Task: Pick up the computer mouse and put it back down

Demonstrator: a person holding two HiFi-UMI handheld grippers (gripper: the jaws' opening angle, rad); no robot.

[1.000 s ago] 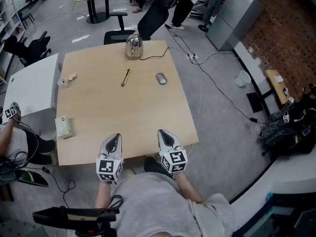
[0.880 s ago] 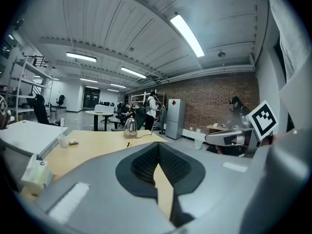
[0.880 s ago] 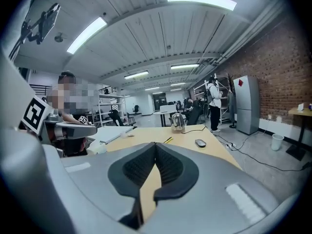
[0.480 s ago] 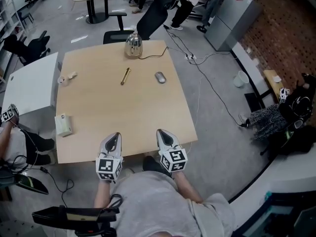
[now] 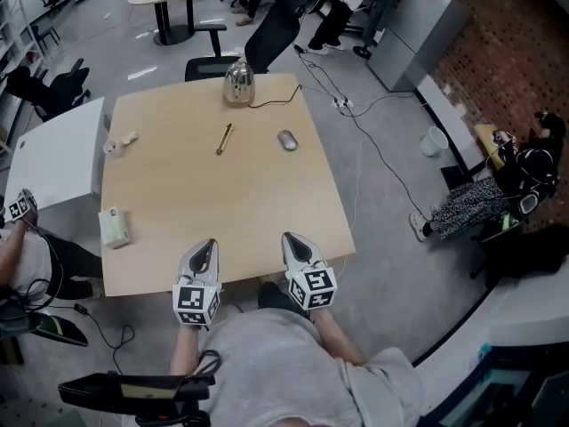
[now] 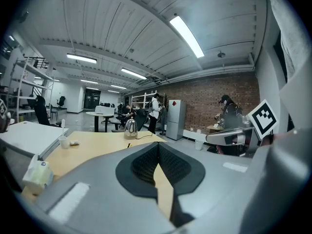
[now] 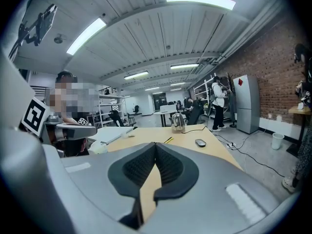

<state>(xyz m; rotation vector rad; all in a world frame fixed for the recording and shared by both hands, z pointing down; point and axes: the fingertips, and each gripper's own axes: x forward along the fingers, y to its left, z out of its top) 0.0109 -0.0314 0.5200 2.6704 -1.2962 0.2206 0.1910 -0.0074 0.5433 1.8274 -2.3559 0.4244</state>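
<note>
The left gripper is sitting over the near edge of the light wooden table, at about 7 o'clock from the table's middle. Its jaws are pressing together at the tips with nothing between them. The right gripper is sitting just beside it, at about 5 o'clock, and its jaws are likewise meeting at the tips and gripping nothing. Both are pointing across the tabletop toward the far side. The grey computer mouse is lying flat on the table at about 1 o'clock, well apart from both grippers, and it is showing small in the right gripper view, ahead and slightly right. A shiny metal kettle is standing at the far edge at 12 o'clock, with a black cord running off to the right. A brass-coloured tube is lying between the kettle and the table's middle, left of the mouse. A small white cup is standing at about 10 o'clock near the left edge, and a pale packet is lying at about 8 o'clock.
</note>
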